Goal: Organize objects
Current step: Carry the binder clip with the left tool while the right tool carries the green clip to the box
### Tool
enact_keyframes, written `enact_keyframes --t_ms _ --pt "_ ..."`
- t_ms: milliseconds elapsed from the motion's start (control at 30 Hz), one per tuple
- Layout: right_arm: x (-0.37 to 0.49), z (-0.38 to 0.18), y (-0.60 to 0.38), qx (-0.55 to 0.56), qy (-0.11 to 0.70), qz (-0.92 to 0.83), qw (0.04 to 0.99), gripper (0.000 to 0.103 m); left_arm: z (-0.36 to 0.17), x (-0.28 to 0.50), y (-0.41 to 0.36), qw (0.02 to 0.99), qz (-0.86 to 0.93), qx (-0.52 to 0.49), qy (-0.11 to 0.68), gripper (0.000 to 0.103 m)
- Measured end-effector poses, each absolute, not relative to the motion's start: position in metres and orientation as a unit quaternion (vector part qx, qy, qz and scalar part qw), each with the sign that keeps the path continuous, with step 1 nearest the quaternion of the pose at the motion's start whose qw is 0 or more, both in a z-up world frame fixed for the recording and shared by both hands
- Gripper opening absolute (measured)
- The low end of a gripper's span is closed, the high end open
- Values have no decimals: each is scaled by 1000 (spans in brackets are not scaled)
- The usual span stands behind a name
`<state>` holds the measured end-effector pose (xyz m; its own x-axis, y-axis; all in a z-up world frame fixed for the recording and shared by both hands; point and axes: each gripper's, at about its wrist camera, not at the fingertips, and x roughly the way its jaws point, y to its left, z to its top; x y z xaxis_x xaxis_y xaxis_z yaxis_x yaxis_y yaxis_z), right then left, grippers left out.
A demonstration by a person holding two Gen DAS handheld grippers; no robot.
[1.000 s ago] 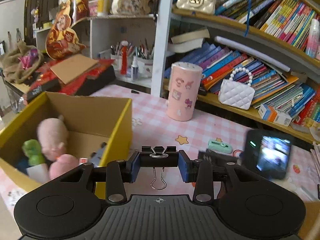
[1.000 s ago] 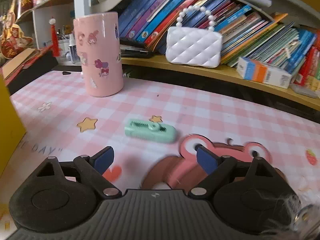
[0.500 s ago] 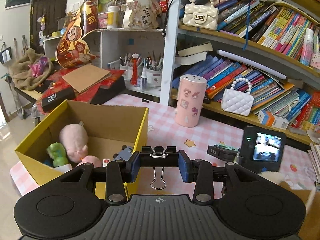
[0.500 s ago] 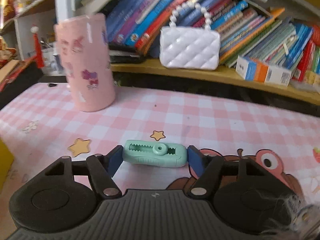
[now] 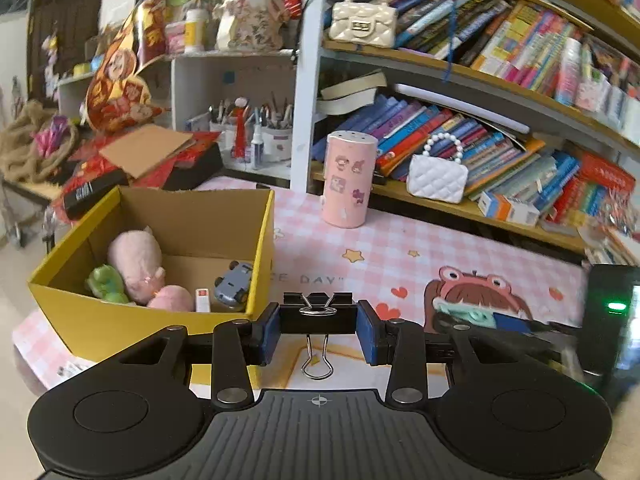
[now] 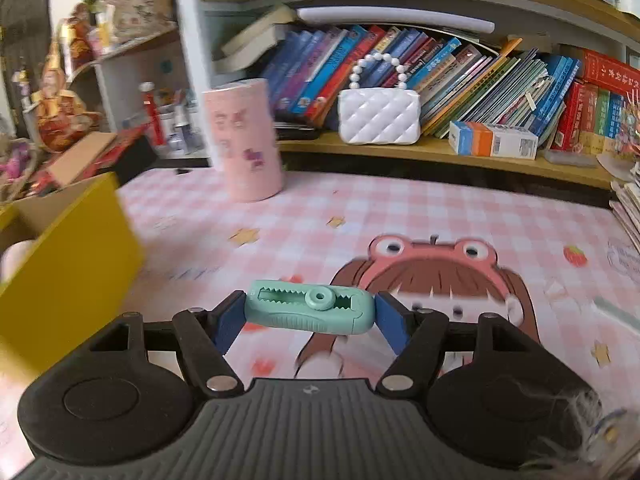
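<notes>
Left wrist view, left to right: yellow box [image 5: 160, 322] on the pink checked mat [image 5: 400, 248], holding a pink plush [image 5: 134, 258], a green toy [image 5: 105, 282] and a small grey car [image 5: 234, 286]; just right of its near corner, the left gripper [image 5: 318, 330] pinches a black binder clip [image 5: 318, 314] by its two ends, wire handle hanging below; a pink cylinder [image 5: 349, 180] stands behind on the mat. Right wrist view: box corner at left; the right gripper [image 6: 310, 316], its jaws having just closed in, clamps a mint-green crocodile-toothed clip [image 6: 308, 310] lengthwise, pads on both ends, held above the mat's cartoon print; white quilted purse [image 6: 378, 118] on the shelf [image 6: 440, 152] behind.
</notes>
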<state>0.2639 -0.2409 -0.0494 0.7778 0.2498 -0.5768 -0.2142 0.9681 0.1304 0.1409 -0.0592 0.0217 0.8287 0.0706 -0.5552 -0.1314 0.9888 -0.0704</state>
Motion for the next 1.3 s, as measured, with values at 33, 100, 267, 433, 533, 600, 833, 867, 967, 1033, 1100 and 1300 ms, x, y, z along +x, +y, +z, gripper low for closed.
enact_keyframes --t_ms 33,100,267,433,533,600,833,867,967,1033,1100,1300 --pt "249 -46 -242 29 314 129 940 68 21 136 -58 956 50 -42 287 38" --pt "224 -42 -242 26 320 135 937 68 18 126 -54 957 41 -33 287 38" --pt "170 -37 -234 18 336 133 932 68 13 106 -36 956 16 -37 290 38" --pt "137 -36 -218 11 349 114 930 68 5 88 -14 951 -9 -48 304 38" --pt "125 -33 -207 12 350 95 932 68 3 77 0 951 -25 -48 304 38" --pt "116 -32 -196 11 351 89 932 68 4 70 11 952 -31 -50 299 38" --pt "88 -27 -153 -4 348 97 932 68 2 51 52 953 -31 -52 298 38" --pt "84 -26 -145 -6 347 101 933 68 1 49 58 951 -31 -54 303 38" --pt "77 -24 -126 -11 342 111 933 68 -1 43 73 948 -31 -60 310 38" --pt "73 -24 -112 -13 341 119 932 68 -1 38 84 949 -28 -59 309 38" --pt "70 -23 -100 -17 341 127 931 68 -1 33 94 949 -23 -61 307 38" --pt "61 -22 -63 -31 336 152 929 68 0 19 124 951 -5 -67 303 38"
